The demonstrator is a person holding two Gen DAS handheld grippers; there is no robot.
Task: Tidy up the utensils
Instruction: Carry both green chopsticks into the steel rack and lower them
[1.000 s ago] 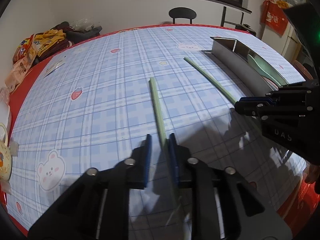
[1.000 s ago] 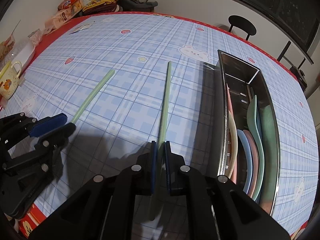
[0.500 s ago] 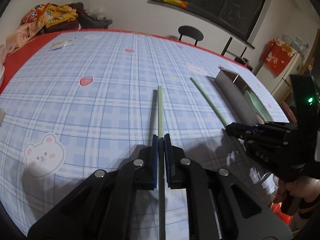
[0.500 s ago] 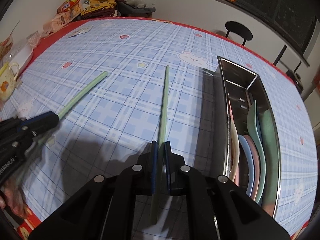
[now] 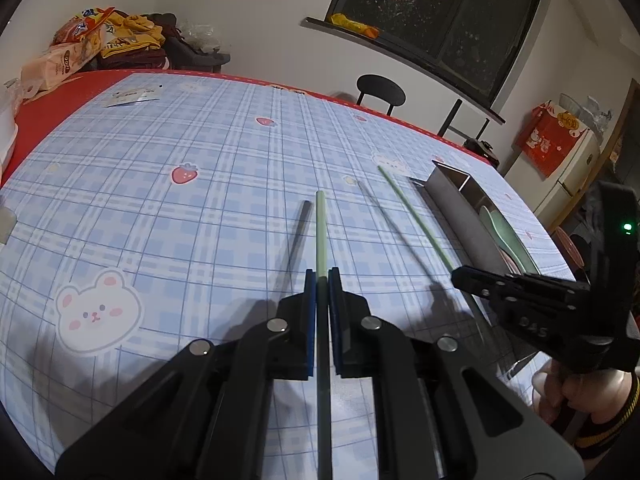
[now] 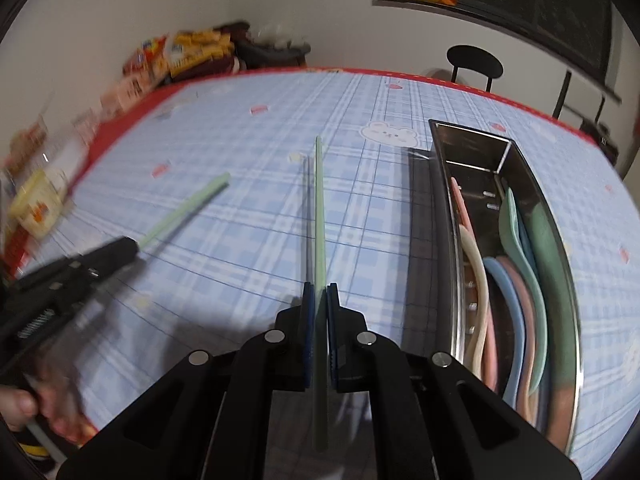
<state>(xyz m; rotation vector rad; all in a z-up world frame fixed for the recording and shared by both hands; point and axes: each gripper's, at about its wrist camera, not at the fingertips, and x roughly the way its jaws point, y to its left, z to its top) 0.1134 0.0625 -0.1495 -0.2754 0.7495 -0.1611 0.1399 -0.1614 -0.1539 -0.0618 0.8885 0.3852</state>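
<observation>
Each gripper holds a pale green chopstick above the blue plaid tablecloth. In the left wrist view my left gripper (image 5: 321,276) is shut on one chopstick (image 5: 321,224), whose dark shadow falls just to its left. My right gripper (image 5: 460,277) shows at the right, holding the second chopstick (image 5: 416,216). In the right wrist view my right gripper (image 6: 319,290) is shut on its chopstick (image 6: 319,208), raised slightly off the cloth. The left gripper (image 6: 128,244) and its chopstick (image 6: 188,208) are blurred at the left. The steel utensil tray (image 6: 440,208) lies to the right, with several pastel spoons (image 6: 516,272) inside.
Snack bags and clothes (image 5: 92,40) are piled at the table's far left corner. A yellow mug (image 6: 38,204) stands near the left edge. A black chair (image 5: 380,90) stands beyond the far red table edge. A person's hand (image 5: 576,396) holds the right gripper.
My left gripper shut on its chopstick and raised it off the cloth, rolling as it went. The right gripper's chopstick also came up slightly, and a thin shadow now lies beside it.
</observation>
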